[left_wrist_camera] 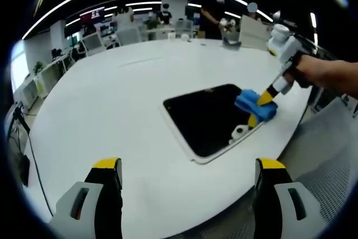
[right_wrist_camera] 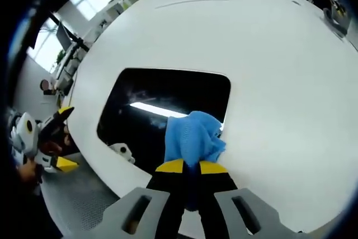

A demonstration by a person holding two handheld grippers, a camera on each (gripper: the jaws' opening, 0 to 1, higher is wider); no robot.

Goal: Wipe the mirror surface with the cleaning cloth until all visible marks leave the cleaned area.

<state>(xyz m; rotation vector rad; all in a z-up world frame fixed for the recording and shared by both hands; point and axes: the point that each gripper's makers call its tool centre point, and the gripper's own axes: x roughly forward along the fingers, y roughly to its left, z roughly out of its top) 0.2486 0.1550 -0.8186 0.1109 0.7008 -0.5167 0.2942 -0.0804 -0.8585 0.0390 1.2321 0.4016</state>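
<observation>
A dark rectangular mirror (left_wrist_camera: 208,118) lies flat on the white table (left_wrist_camera: 112,99), near its edge. In the left gripper view my right gripper (left_wrist_camera: 262,104) presses a blue cleaning cloth (left_wrist_camera: 254,103) onto the mirror's far right corner, with a hand behind it. In the right gripper view the blue cloth (right_wrist_camera: 193,137) is pinched between the shut yellow-tipped jaws of my right gripper (right_wrist_camera: 191,166), resting on the mirror (right_wrist_camera: 162,110) at its near right corner. My left gripper (left_wrist_camera: 189,165) hovers open above bare table, short of the mirror. The left gripper (right_wrist_camera: 56,138) also appears at the table's edge.
A small white object (left_wrist_camera: 239,131) sits at the mirror's near right edge, also seen as a white object (right_wrist_camera: 122,151). Desks, chairs and monitors (left_wrist_camera: 100,29) stand beyond the table's far side. Grey floor (left_wrist_camera: 330,160) lies past the table's edge.
</observation>
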